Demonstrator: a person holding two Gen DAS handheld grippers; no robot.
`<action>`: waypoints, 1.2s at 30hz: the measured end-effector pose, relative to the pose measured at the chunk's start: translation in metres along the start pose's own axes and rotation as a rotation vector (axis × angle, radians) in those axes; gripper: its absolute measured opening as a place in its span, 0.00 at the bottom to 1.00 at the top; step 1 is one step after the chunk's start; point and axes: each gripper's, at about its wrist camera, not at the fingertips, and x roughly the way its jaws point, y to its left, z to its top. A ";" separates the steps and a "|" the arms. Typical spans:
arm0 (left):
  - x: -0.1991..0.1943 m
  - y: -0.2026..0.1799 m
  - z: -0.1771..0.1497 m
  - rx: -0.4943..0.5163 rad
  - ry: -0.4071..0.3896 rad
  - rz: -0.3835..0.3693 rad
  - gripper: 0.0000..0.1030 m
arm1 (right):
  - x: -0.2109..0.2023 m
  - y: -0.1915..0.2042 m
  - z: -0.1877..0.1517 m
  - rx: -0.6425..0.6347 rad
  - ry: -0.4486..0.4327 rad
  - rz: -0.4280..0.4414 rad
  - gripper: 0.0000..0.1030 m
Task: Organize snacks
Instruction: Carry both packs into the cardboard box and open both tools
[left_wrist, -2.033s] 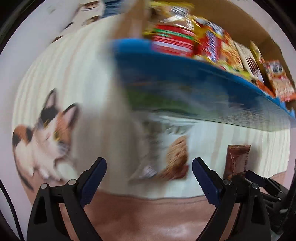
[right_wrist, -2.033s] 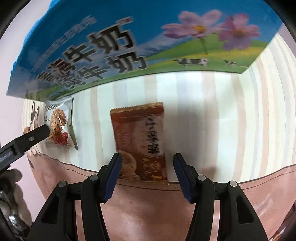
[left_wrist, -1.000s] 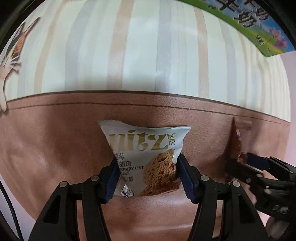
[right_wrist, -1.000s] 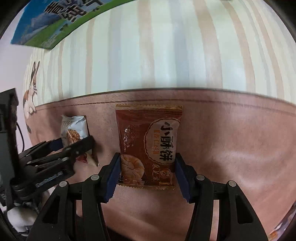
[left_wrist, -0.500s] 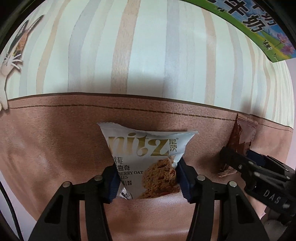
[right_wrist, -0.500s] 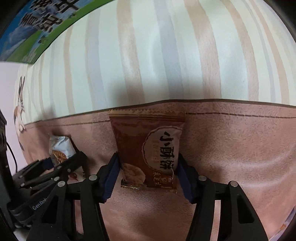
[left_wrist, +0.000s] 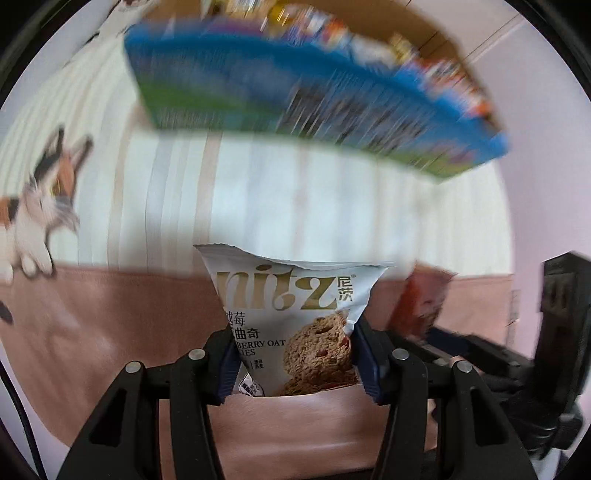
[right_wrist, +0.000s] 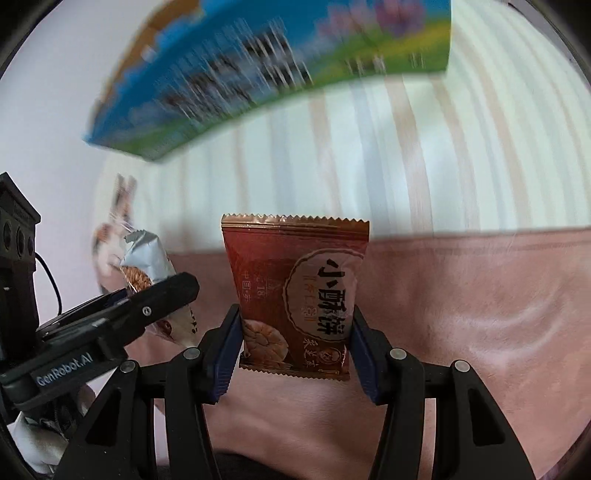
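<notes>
1. Since half a second ago both views have tilted up: the blue carton (left_wrist: 303, 99), then only a sliver at the upper right of the left wrist view, now spans the top of the frame, motion-blurred, and the striped cloth (left_wrist: 295, 199) fills the middle.
2. Left gripper (left_wrist: 295, 360) is clamped on the white cookie packet (left_wrist: 295, 314), blue pads pressing its lower sides; the packet stands upright at lower centre of the left wrist view.
3. Right gripper (right_wrist: 295, 354) is clenched on the brown biscuit packet (right_wrist: 295, 295), which stands upright at centre of the right wrist view, serrated top edge uppermost.
4. Pink-brown cloth (right_wrist: 461, 314) lies behind both packets in the lower half of each frame.
5. A cat print (left_wrist: 40, 206) sits at the left edge of the left wrist view.
6. Blurred snack packs (left_wrist: 369, 40) show above the carton's rim along the top of the left wrist view.
</notes>
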 end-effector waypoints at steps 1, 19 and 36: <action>-0.014 -0.006 0.008 0.012 -0.023 -0.014 0.49 | -0.007 0.005 0.000 -0.005 -0.008 0.012 0.55; -0.086 -0.004 0.151 0.035 -0.163 0.040 0.49 | -0.162 0.015 0.128 -0.092 -0.333 -0.041 0.56; 0.004 0.004 0.187 0.020 0.040 0.056 0.88 | -0.099 -0.009 0.186 -0.077 -0.204 -0.236 0.95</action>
